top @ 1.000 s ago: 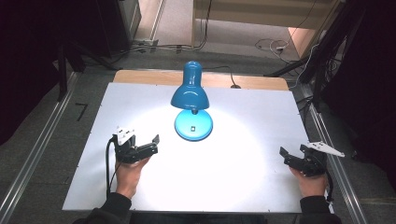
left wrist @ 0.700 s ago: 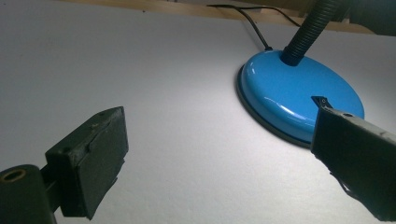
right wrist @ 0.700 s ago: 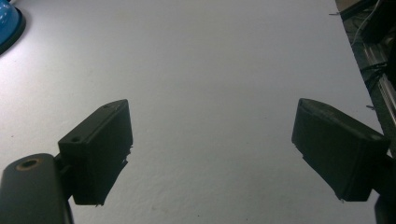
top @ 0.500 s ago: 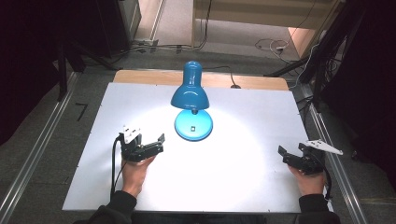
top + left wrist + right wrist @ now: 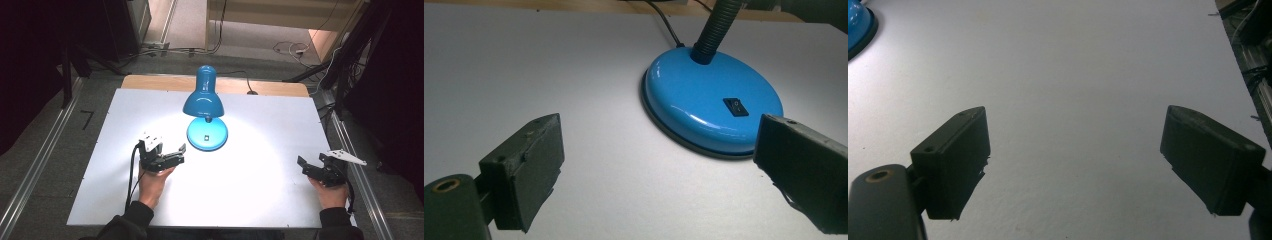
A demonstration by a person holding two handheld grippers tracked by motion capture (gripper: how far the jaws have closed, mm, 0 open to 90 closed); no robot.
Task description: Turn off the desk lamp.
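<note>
A blue desk lamp point(image 5: 205, 102) stands lit at the middle of the white table point(image 5: 260, 195), its shade bent down over its round blue base point(image 5: 207, 136). In the left gripper view the base point(image 5: 706, 102) carries a small black rocker switch point(image 5: 735, 106) and a black flexible neck point(image 5: 719, 25). My left gripper point(image 5: 176, 156) is open, low over the table just left of the base, with nothing between its jaws. My right gripper point(image 5: 309, 168) is open near the table's right edge, far from the lamp, over bare table point(image 5: 1073, 110).
The lamp's black cord point(image 5: 666, 22) runs back from the base to the wooden strip point(image 5: 150, 82) at the table's far edge. Metal rails point(image 5: 40, 160) flank the table on both sides. Cables point(image 5: 295, 49) lie on the floor behind.
My left gripper has moved right and slightly forward toward the lamp base. The right gripper has stayed almost still.
</note>
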